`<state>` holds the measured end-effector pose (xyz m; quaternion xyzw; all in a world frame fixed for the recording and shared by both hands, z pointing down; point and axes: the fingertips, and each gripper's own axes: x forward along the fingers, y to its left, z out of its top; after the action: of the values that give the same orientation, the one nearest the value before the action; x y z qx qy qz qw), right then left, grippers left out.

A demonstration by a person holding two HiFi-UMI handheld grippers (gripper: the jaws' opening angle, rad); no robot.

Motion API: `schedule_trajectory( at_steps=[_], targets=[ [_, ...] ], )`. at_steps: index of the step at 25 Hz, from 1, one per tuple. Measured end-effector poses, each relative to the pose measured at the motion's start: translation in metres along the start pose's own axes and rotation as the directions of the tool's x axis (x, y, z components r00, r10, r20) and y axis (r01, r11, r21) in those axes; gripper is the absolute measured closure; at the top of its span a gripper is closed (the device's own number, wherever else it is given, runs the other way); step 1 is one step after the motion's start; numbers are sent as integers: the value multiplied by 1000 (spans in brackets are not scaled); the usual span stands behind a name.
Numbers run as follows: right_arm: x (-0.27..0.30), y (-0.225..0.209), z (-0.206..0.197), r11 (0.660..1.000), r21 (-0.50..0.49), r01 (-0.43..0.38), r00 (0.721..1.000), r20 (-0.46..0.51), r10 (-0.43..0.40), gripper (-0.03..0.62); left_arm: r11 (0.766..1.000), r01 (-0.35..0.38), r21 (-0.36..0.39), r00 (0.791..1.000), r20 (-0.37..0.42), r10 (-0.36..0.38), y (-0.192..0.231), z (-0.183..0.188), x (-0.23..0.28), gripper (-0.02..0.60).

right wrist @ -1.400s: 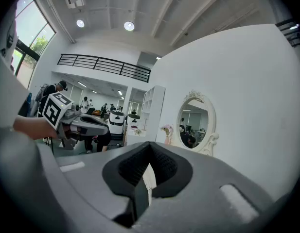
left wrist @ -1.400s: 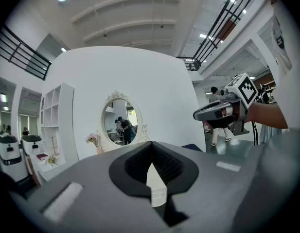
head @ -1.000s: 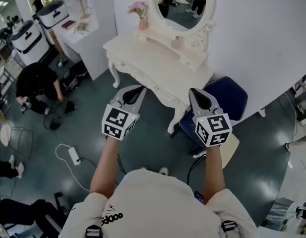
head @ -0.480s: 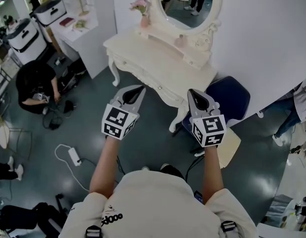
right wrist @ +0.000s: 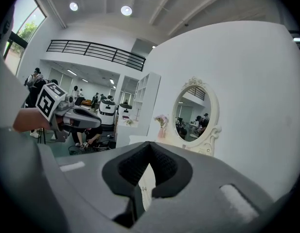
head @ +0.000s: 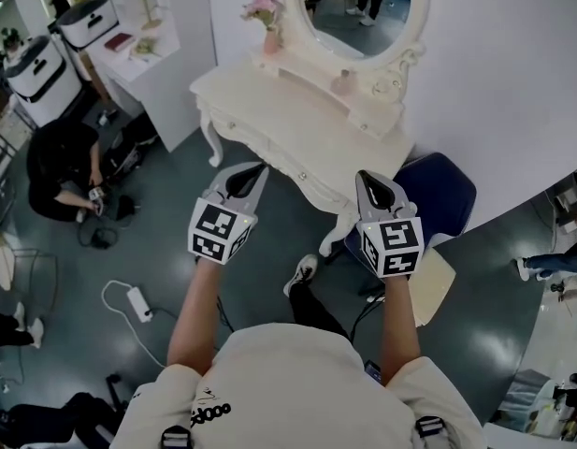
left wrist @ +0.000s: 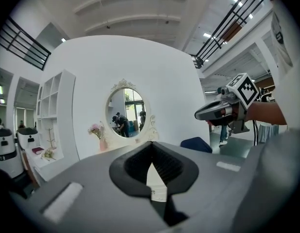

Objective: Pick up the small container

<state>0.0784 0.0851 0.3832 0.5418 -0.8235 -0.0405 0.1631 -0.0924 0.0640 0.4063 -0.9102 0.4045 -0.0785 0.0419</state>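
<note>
While both grippers sit in the head view much where they did a second ago, your shoe (head: 305,269) has swung forward into the middle of the frame and the dressing table (head: 297,124) has drawn a little closer. You are mid-stride on the approach, so the pick itself has not begun. The likeliest small container (head: 343,83) is the pale pink pot in the upper middle of the head view. It stands on the table's raised back shelf just below the mirror (head: 358,3), well apart from both tools. The left gripper (head: 254,167) and right gripper (head: 366,176) are both clenched with nothing between their jaws. Each gripper view confirms this, with the ridged pads of the left gripper (left wrist: 150,154) and the right gripper (right wrist: 149,153) meeting at the tip. You will probably need to open one before you reach in. Only the head view shows the pot. The gripper views catch the mirror and the flower vase (left wrist: 102,141) level-on, but the gripper bodies cover the shelf where the pot stands.
</note>
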Motion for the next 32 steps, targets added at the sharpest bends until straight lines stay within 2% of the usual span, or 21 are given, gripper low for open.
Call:
schedule_trajectory(
  at_steps=[9, 14, 20, 26, 32],
  targets=[
    [107, -60, 3, 998, 54, -40, 999, 35, 38, 592, 1000, 16, -26, 1000, -10, -17, 49, -2, 101, 565],
    [171, -111, 12, 994, 85, -66, 997, 40, 62, 592, 998, 11, -57, 1000, -20, -13, 87, 3, 173, 565],
    [231, -171, 9, 992, 110, -60, 998, 24, 58, 591, 998, 19, -56, 999, -38, -21, 121, 11, 249, 565],
    [274, -198, 6, 989, 131, -63, 998, 13, 62, 591, 998, 50, -47, 998, -46, -52, 143, 15, 299, 565],
    [305, -222, -4, 986, 165, -24, 999, -20, 27, 591, 995, 90, -38, 995, -41, -92, 162, 17, 338, 565]
  ],
)
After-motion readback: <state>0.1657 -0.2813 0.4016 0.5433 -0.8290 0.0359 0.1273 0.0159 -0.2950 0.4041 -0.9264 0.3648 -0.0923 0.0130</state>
